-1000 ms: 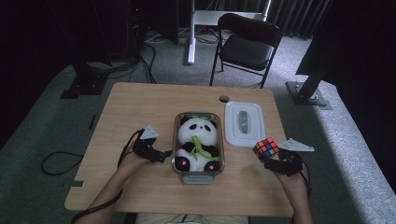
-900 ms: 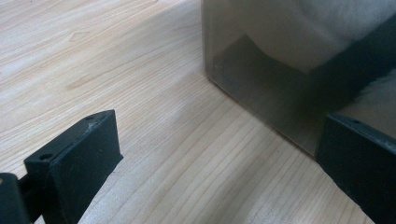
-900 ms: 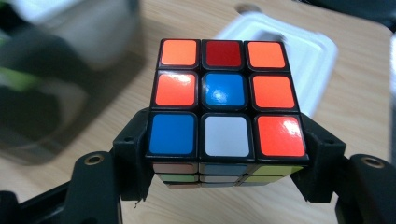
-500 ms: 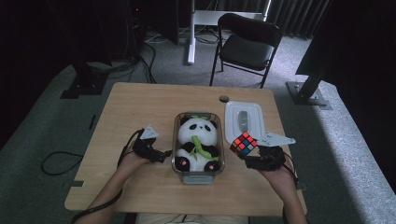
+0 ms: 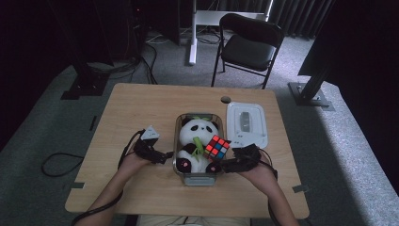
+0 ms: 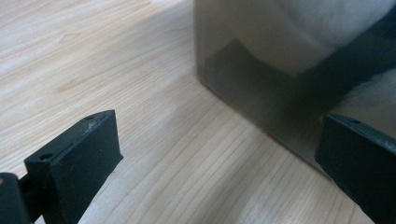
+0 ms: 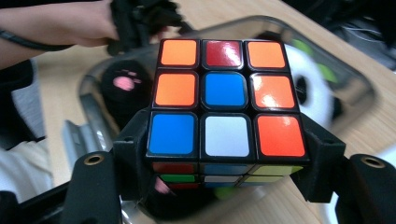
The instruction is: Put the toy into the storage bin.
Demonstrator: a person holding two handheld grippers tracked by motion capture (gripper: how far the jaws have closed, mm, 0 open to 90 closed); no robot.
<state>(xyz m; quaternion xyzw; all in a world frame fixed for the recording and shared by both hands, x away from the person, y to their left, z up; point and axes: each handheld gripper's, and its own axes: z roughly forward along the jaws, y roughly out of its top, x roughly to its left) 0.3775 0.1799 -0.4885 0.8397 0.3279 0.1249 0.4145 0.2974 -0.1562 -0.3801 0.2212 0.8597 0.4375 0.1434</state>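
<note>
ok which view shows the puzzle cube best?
Right gripper view: the puzzle cube sits close up, its coloured face sharp, clamped between the right gripper jaws. The high view shows it small, over the panda in the container. The left gripper view faces the container wall.

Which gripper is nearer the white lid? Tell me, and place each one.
Right. The right gripper, holding the cube over the container, sits just left of the white lid; the left gripper is beyond the container.

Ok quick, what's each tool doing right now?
Left tool: open, holding nothing, beside the clear container.
Right tool: closed on the puzzle cube, above the toy panda.
</note>
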